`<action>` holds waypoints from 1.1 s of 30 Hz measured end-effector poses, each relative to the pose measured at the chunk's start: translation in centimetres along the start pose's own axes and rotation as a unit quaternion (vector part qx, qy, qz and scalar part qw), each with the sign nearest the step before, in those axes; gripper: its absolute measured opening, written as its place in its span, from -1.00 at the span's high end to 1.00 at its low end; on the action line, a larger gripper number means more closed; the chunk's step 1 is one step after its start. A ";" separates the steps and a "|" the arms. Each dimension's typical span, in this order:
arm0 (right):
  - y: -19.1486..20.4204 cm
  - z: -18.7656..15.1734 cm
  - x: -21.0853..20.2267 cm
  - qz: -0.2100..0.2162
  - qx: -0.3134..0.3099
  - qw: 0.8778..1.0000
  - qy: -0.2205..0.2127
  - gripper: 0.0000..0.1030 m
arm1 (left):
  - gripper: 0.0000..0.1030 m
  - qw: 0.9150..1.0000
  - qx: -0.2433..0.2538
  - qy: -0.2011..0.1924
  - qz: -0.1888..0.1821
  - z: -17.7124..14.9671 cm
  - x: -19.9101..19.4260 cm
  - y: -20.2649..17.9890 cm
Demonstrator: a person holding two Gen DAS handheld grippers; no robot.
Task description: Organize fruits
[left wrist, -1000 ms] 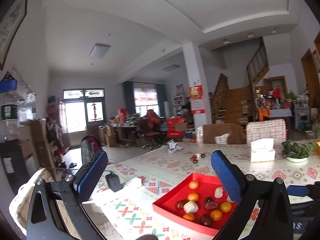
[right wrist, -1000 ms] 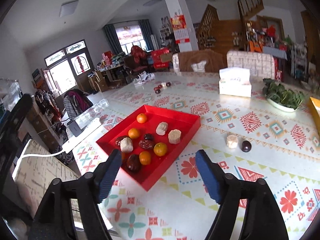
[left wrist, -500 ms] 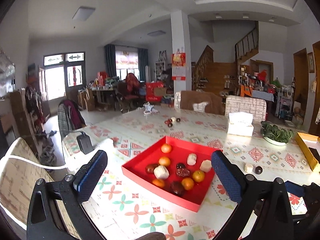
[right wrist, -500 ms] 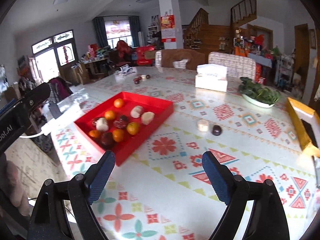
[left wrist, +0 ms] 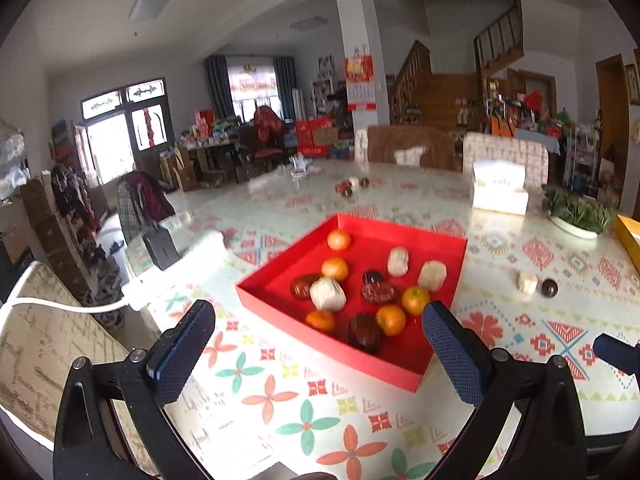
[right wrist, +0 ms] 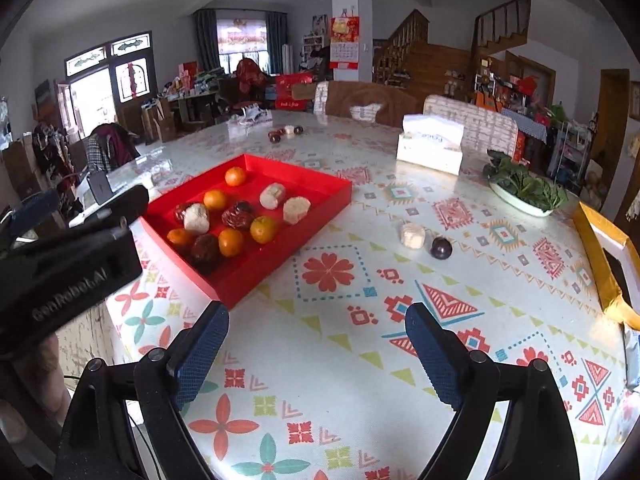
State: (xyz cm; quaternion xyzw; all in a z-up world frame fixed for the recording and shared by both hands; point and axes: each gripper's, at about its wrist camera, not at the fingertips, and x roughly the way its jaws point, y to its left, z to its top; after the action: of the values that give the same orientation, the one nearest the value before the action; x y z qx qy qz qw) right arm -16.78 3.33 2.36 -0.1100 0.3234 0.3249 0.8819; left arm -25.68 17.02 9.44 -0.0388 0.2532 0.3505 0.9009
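A red tray (left wrist: 328, 344) on the patterned table holds several oranges, dark red fruits and pale lumps. My left gripper (left wrist: 316, 308) hovers open just before the tray's near corner, with nothing between its fingers. The right wrist view has the tray (right wrist: 248, 280) at the left. A pale lump (right wrist: 413, 235) and a dark round fruit (right wrist: 441, 247) lie loose on the cloth to its right. My right gripper (right wrist: 316, 310) is open and empty above bare cloth, short of both. A small cluster of fruits (right wrist: 285, 132) sits far back on the table.
A tissue box (right wrist: 432, 148) and a plate of greens (right wrist: 524, 188) stand at the back right. A yellow box (right wrist: 604, 264) lies at the right edge. A black charger with white cable (left wrist: 160, 244) sits left of the tray. The left gripper's body (right wrist: 68, 268) fills the right view's left side.
Both grippers have tipped downward and sunk toward the table, so the tray now looks larger and nearer. The right gripper's jaws stand wider than a second ago.
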 end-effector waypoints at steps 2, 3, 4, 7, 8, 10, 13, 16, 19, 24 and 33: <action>-0.2 -0.1 0.4 -0.002 0.006 1.000 0.006 -0.81 | -1.00 1.000 -0.001 0.011 -0.002 -0.3 0.8 0.0; -0.3 -0.1 0.7 -0.003 0.009 1.000 0.009 -0.81 | -1.00 1.000 -0.001 0.014 -0.004 -0.5 1.0 0.0; -0.3 -0.1 0.9 -0.004 0.010 1.000 0.011 -0.81 | -1.00 1.000 -0.002 0.019 -0.007 -0.6 1.4 0.0; -0.2 -0.1 1.4 -0.005 0.010 1.000 0.018 -0.81 | -1.00 1.000 -0.003 0.026 -0.010 -0.7 2.0 0.1; -0.1 0.0 1.6 -0.005 0.009 1.000 0.020 -0.81 | -1.00 1.000 -0.003 0.028 -0.011 -0.8 2.2 0.1; 0.3 0.0 2.1 -0.004 0.005 1.000 0.025 -0.81 | -1.00 0.999 -0.005 0.032 -0.014 -0.8 2.6 0.2; 0.8 0.0 2.5 -0.003 -0.004 1.000 0.031 -0.81 | -1.00 0.999 -0.008 0.043 -0.016 -1.0 3.4 0.4; 1.2 0.0 3.0 -0.001 -0.010 0.999 0.035 -0.81 | -1.00 0.998 -0.012 0.051 -0.019 -1.2 4.0 0.6; 1.5 0.1 3.4 -0.001 -0.011 0.999 0.040 -0.81 | -1.00 0.998 -0.015 0.055 -0.020 -1.2 4.4 0.8; 1.7 0.1 3.9 0.000 -0.011 0.999 0.048 -0.81 | -1.00 0.998 -0.017 0.060 -0.023 -1.2 4.9 0.9; 2.2 0.1 4.5 0.001 -0.018 0.998 0.056 -0.81 | -1.00 0.996 -0.021 0.075 -0.031 -1.4 5.6 0.9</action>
State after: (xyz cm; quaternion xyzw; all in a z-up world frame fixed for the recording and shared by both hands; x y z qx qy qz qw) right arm -15.56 7.30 -0.39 -0.1439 0.3666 0.3250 0.8598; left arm -23.38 20.75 5.62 -0.0918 0.3109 0.3235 0.8889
